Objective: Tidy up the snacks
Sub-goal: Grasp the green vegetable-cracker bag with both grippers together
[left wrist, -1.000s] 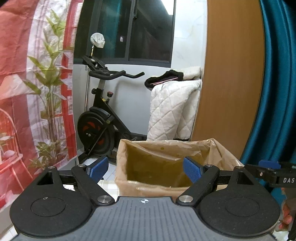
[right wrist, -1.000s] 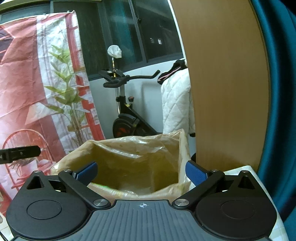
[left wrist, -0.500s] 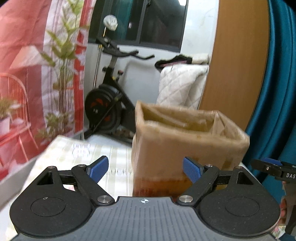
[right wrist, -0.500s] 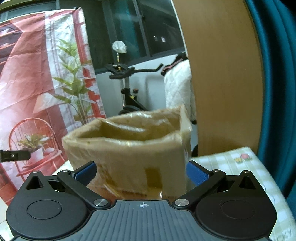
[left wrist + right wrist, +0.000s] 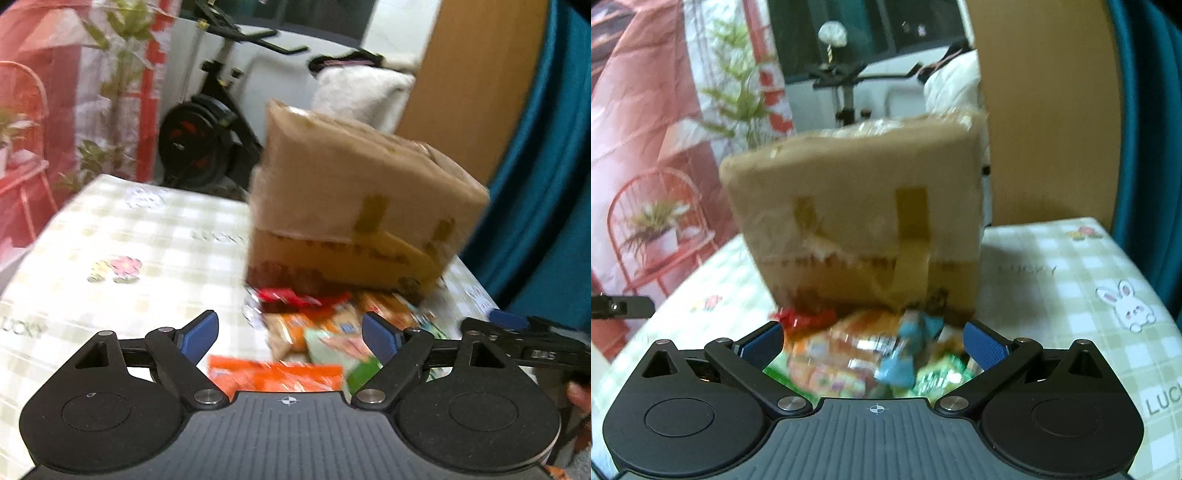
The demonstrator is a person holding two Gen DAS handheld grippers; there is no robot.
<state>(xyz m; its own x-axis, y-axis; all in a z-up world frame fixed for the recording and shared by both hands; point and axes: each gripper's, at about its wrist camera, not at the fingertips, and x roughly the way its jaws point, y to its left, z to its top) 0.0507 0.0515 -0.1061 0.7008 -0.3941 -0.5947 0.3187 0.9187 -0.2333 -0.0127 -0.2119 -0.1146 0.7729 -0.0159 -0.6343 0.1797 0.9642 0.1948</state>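
A taped cardboard box (image 5: pixel 354 206) lined with plastic stands on the checked tablecloth; it also shows in the right wrist view (image 5: pixel 864 221). A pile of several snack packets (image 5: pixel 317 332), red, orange and green, lies on the table in front of it, blurred; the same pile (image 5: pixel 864 354) is in the right wrist view with a blue packet on top. My left gripper (image 5: pixel 290 334) is open and empty, above the near side of the pile. My right gripper (image 5: pixel 873 345) is open and empty, just above the pile. The right gripper's tip (image 5: pixel 517 332) shows at the right edge of the left wrist view.
The table (image 5: pixel 110 236) has a checked cloth with flower and rabbit prints. Behind it stand an exercise bike (image 5: pixel 207 136), a red printed banner (image 5: pixel 44 74), a white quilt (image 5: pixel 365 92), a wooden panel (image 5: pixel 476 74) and a teal curtain (image 5: pixel 546 177).
Both grippers have tilted downward, from looking into the box's open top to looking at its front side. The table and the snack pile have come into view. Both grippers stay open.
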